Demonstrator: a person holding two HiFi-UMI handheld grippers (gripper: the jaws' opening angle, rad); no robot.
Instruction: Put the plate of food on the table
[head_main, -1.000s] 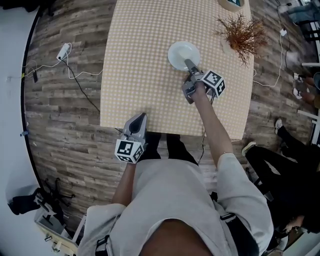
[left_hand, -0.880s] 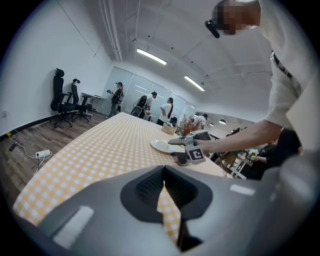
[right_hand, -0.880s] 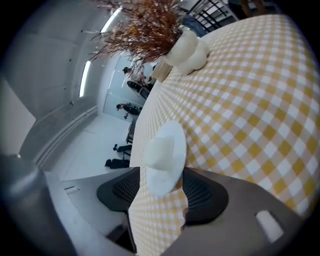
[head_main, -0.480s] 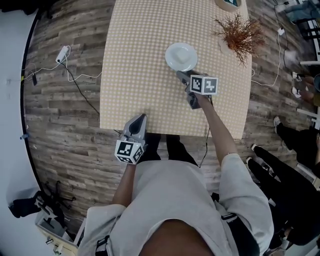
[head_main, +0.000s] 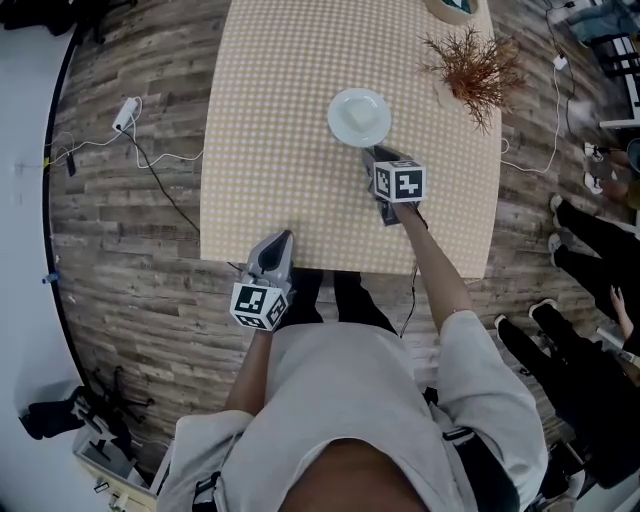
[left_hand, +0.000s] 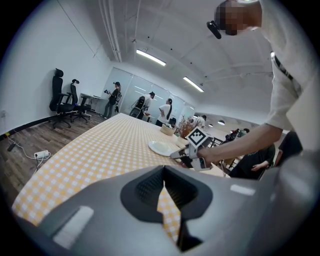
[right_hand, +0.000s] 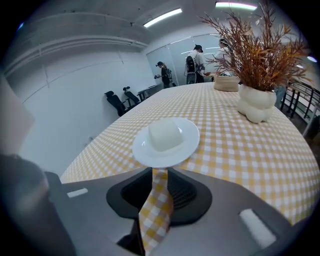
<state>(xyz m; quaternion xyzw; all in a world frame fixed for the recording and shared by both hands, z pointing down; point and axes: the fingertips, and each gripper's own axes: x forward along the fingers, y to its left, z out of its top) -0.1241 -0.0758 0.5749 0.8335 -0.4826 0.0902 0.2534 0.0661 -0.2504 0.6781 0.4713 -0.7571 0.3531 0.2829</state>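
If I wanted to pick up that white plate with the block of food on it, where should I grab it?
Probably the near rim of the plate, coming in low from the person's side, one jaw above and one below. The rim is thin and flared, and the food block fills the centre.

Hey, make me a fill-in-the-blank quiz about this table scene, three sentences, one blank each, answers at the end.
1. The table is checked white and ___.
2. The plate holds ___ white piece of food.
3. The dried plant stands in a vase coloured ___.
Missing words: yellow; one; white.
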